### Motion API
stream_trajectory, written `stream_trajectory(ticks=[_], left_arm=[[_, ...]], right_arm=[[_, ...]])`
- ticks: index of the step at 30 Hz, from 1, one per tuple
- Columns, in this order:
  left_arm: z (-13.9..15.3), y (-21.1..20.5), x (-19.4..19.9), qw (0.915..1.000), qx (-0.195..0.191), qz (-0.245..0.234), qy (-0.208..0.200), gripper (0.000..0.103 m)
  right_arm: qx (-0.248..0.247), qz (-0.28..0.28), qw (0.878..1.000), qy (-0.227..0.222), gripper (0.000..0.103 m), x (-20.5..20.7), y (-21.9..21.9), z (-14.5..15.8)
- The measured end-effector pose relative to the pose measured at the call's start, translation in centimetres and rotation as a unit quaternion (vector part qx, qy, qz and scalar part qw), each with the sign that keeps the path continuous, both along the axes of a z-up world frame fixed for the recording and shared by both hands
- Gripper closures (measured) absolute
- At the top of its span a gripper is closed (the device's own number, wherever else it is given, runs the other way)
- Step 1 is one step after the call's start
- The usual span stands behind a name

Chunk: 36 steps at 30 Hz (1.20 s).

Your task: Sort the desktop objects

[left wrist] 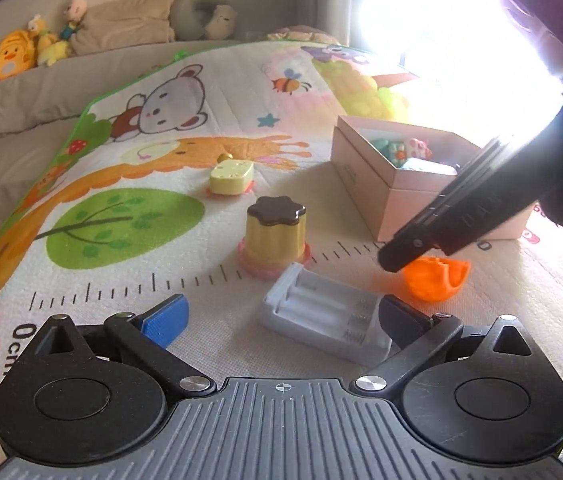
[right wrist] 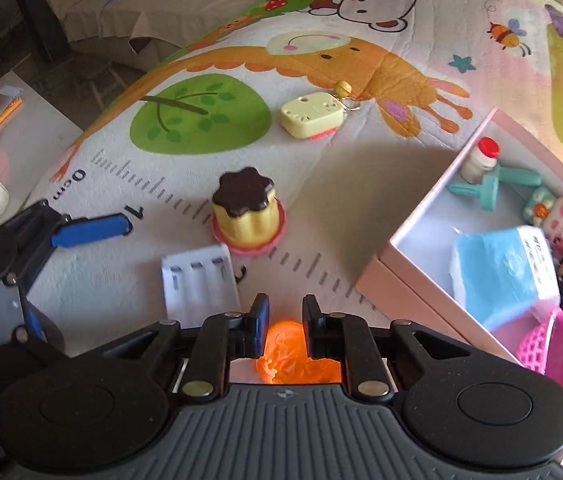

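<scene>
From the left wrist, the left gripper (left wrist: 281, 320) is hanging wide open over a grey battery holder (left wrist: 323, 316) whose slots are running near-right to far-left on the cartoon play mat (left wrist: 185, 216) (sofa beyond). From the right wrist, the right gripper (right wrist: 285, 326), jaws narrow, is straddling an orange toy (right wrist: 295, 356), grip uncertain, left of the pink box (right wrist: 401, 284).

The play mat (left wrist: 201, 264) bears a printed ruler reading "0cm" left of the left gripper's jaws.
</scene>
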<state>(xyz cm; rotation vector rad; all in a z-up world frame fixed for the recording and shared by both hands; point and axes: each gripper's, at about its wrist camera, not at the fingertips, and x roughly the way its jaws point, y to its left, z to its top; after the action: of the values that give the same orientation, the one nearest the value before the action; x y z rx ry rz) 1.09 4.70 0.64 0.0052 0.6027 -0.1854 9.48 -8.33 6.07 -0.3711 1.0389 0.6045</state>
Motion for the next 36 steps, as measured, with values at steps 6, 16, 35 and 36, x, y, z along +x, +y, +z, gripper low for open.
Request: stream_trajectory(ticks=[6, 16, 35, 36], left_arm=[[-0.1, -0.7, 0.1, 0.9998, 0.019, -0.003, 0.008, 0.0], [-0.4, -3.7, 0.8, 0.9936, 0.001, -0.094, 0.063, 0.0], [-0.5, -2.0, 4.6, 0.9815, -0.059, -0.163, 0.081, 0.0], [-0.4, -2.1, 4.0, 0.9788, -0.062, -0.176, 0.083, 0.0]], right_arm=[[-0.023, -0.04, 0.996, -0.083, 0.062, -3.0, -4.6, -0.7], [0.046, -0.109, 0.979, -0.164, 0.024, -9.0, -10.4, -1.3], [0.111, -0.154, 0.97, -0.153, 0.015, -10.3, -13.3, -2.8], [0.109, -0.16, 0.969, -0.154, 0.015, -10.4, -13.6, -2.8]])
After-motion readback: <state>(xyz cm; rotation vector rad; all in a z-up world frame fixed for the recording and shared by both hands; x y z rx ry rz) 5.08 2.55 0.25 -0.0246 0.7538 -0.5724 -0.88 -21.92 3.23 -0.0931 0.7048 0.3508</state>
